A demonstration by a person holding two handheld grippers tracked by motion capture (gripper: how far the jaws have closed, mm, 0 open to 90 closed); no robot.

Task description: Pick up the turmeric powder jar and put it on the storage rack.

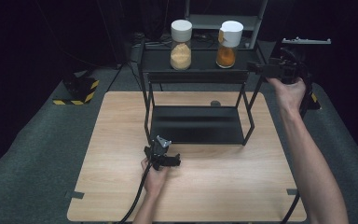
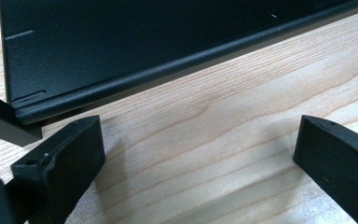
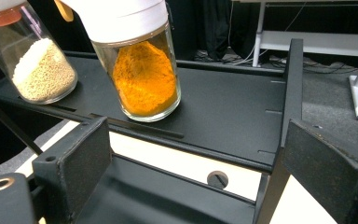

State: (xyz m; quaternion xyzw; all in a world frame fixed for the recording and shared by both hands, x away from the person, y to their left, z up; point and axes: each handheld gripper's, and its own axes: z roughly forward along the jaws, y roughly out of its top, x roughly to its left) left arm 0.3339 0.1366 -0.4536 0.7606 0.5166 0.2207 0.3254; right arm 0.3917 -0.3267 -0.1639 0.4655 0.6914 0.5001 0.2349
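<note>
Black jaws of the right gripper [image 3: 191, 172] stand wide with nothing between them — at the shelf's edge, near the orange-powder jar [image 3: 142, 70] in the upper left. Left gripper [image 2: 196, 158] gapes wide over bare tabletop [image 2: 223, 121], lower centre, touching nothing.

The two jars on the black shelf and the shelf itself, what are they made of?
Both jars look like clear glass or plastic: contents show through. Their caps seem matte white plastic. The shelf looks like black painted metal, thin and dully reflective.
</note>
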